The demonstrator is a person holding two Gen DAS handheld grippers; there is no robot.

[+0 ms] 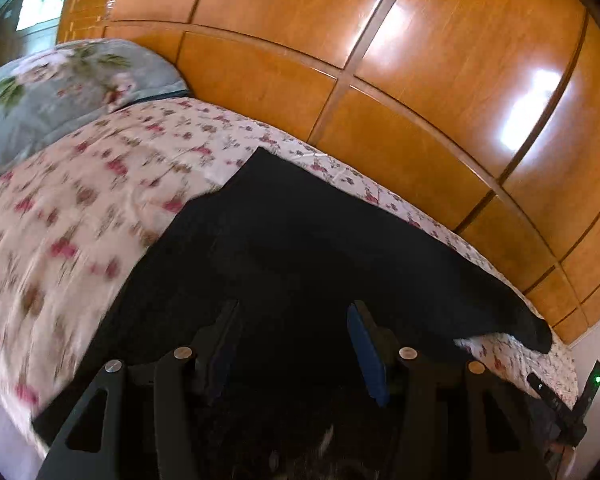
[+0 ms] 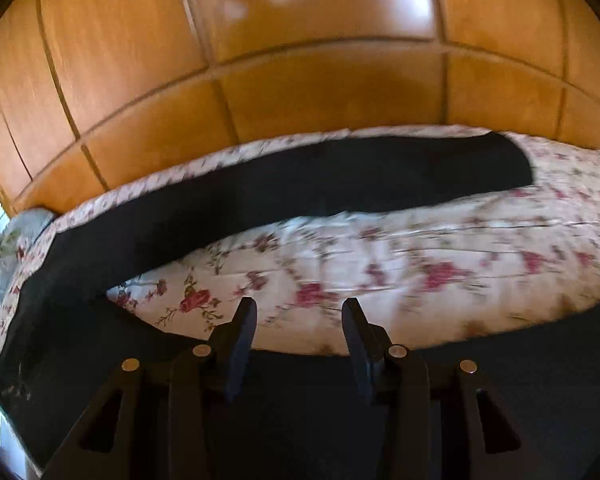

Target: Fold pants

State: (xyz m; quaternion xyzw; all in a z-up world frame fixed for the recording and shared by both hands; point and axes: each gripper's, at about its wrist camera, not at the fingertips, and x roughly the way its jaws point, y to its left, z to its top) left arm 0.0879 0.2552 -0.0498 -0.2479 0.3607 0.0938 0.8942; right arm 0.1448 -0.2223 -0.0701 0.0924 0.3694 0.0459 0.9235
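Two grippers are hovering over the black pants [image 1: 300, 240], and we are holding both with fingers spread and nothing between them. In the left wrist view the left gripper [image 1: 294, 340] is hanging above the wide dark part of the garment at lower centre, while one leg is running off toward the lower right along the far edge of the floral bedspread [image 1: 80, 208]. In the right wrist view the right gripper [image 2: 299, 328] is sitting at the near leg's edge, fingertips over bare bedspread between the two legs; the far leg is arching across the upper middle. We are judging the pants laid out flat with the legs splayed, so that one can be carried over the other. A wooden wardrobe [image 1: 340, 40] is filling the top of both frames, a pillow [image 1: 52, 84] lying upper left.
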